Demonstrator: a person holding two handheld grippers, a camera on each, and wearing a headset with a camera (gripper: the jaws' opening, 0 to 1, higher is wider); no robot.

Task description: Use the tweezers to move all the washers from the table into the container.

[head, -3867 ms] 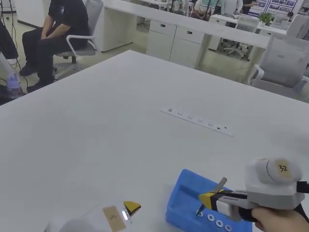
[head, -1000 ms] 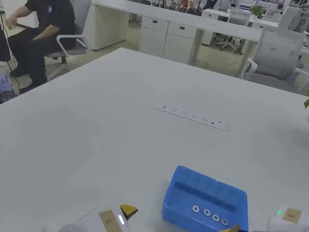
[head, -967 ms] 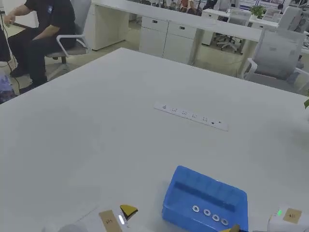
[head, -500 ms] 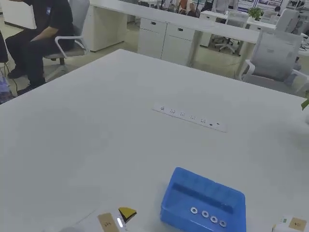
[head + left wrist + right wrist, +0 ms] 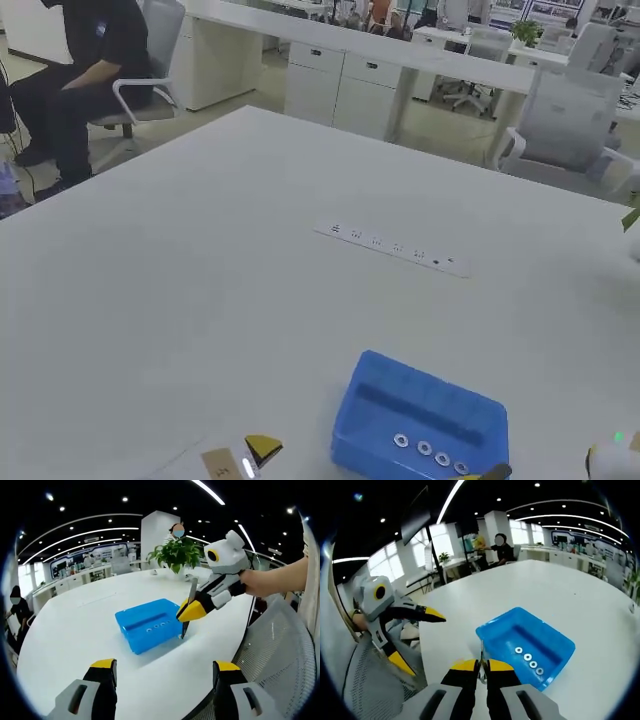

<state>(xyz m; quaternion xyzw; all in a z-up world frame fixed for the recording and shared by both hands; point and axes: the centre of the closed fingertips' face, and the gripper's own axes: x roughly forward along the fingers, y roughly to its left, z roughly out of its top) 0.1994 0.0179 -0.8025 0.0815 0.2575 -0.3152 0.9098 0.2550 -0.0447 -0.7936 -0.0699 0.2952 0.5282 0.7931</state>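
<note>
Your right hand-held gripper [image 5: 481, 666] is clamped narrow on the tweezers [image 5: 192, 591], gripping them partway up the shank with the points aimed down beside the near corner of the blue container [image 5: 540, 639]. Whether the points carry anything is too small to tell. Your left hand-held gripper [image 5: 164, 665] hangs wide and holds nothing, low over the near edge of the counter [image 5: 250, 280]. Four washers [image 5: 526, 657] lie in a row on the container's floor, close together and flat. They look thin, hard, light and slick, so they will probably skid under a sideways push. The surest hold is likely one tweezer point through the hole and the other outside the rim, or a firm pinch across the ring. The tweezers themselves are slim, springy metal and could twist in the jaws if squeezed off-centre. The counter is smooth, pale and broad, with a power strip [image 5: 395, 248] set well beyond the container. Around it runs an open office, with a seated person [image 5: 90, 60], white desks, grey chairs [image 5: 570, 120] and a potted plant [image 5: 175, 555].
</note>
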